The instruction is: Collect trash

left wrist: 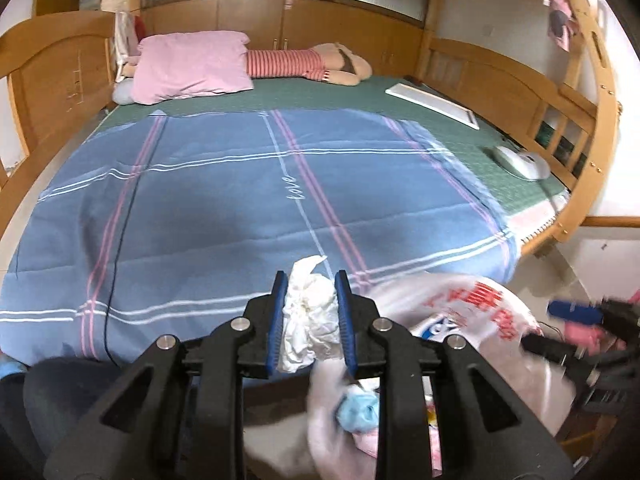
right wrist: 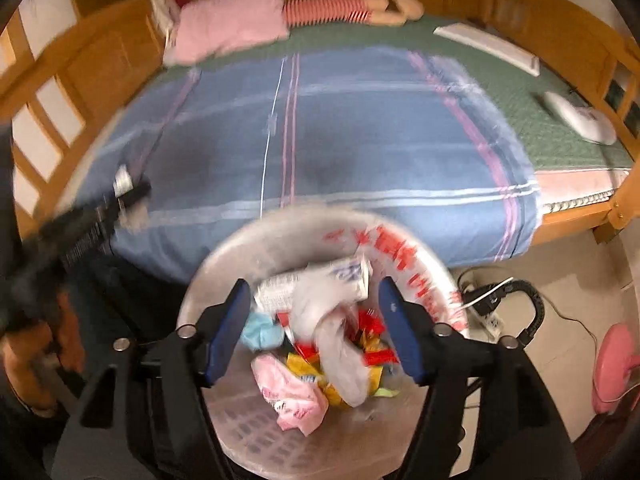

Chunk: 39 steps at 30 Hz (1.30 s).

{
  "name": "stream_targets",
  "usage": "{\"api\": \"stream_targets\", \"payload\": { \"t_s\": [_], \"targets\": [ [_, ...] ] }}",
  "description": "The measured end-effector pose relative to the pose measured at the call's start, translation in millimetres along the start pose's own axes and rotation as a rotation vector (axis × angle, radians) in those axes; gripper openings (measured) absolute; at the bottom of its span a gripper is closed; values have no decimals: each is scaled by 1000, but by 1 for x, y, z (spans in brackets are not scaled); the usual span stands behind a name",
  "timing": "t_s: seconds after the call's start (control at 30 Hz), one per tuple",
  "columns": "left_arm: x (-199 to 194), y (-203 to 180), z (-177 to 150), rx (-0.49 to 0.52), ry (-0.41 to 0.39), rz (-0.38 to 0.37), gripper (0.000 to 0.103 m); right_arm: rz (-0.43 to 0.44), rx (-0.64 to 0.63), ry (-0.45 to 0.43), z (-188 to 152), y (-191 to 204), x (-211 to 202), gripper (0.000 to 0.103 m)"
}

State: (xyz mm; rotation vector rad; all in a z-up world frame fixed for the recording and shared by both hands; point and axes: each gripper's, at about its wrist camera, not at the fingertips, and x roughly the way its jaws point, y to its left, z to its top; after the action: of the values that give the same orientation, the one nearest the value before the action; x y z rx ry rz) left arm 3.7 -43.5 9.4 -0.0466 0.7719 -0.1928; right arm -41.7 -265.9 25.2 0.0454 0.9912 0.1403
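- Left gripper [left wrist: 312, 316]: pinching crumpled white tissue [left wrist: 306, 320] between blue pads, above edge of blue plaid bedcover [left wrist: 224, 200].
- Right gripper [right wrist: 314, 334]: spread wide, nothing between pads, above bag-lined bin [right wrist: 400, 252] of wrappers.
- Tissue, judged: very light, soft, compressible; tears readily. Best held mid-wad, as now.
- Bin: beside bed, just right of held tissue.

The bed [left wrist: 460, 136] carries a blue plaid sheet [left wrist: 224, 200] (pink pillow [left wrist: 192, 66] behind it).
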Motion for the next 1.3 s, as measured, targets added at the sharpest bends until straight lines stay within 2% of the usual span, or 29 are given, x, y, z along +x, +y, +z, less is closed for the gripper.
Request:
{"api": "stream_targets", "payload": {
  "t_s": [0.13, 0.27, 0.3, 0.33, 0.37, 0.4, 0.43, 0.53, 0.67, 0.8, 0.9, 0.97, 1.13, 1.3],
  "targets": [
    [-3, -16, -9, 12, 26, -50, 28, -52, 84, -135, 3, -17, -33, 70],
    [3, -34, -20, 49, 73, -116, 33, -57, 150, -223, 4, -31, -52, 71],
    [4, -38, -22, 58, 84, -129, 42, -56, 160, -232, 5, -35, -54, 71],
    [4, -40, -24, 64, 88, -131, 56, -57, 173, -241, 6, -37, -55, 71],
    [3, -42, -25, 68, 84, -128, 62, -61, 182, -245, 6, -37, -56, 72],
    [0, -44, -24, 72, 76, -123, 73, -67, 190, -247, 5, -39, -55, 73],
    [-2, -44, -24, 74, 69, -117, 80, -76, 195, -247, 5, -41, -56, 75],
    [-12, -44, -20, 70, 38, -61, 91, -111, 192, -243, 0, -39, -55, 79],
    [-27, -35, -13, 25, 20, -33, 95, -137, 180, -237, -5, -32, -52, 82],
    [-47, -30, -7, 6, -33, 85, 98, -165, 186, -237, -9, -30, -49, 82],
    [-59, -25, -1, -12, -63, 139, 100, -196, 154, -222, -11, -20, -45, 84],
    [-65, -23, 1, -24, -74, 145, 100, -206, 131, -222, -11, -14, -44, 87],
    [-70, -15, 3, -58, -86, 157, 100, -230, 78, -240, -14, -4, -41, 87],
    [-69, -14, 2, -65, -74, 162, 100, -218, 75, -234, -14, -3, -39, 87]
  ]
}}
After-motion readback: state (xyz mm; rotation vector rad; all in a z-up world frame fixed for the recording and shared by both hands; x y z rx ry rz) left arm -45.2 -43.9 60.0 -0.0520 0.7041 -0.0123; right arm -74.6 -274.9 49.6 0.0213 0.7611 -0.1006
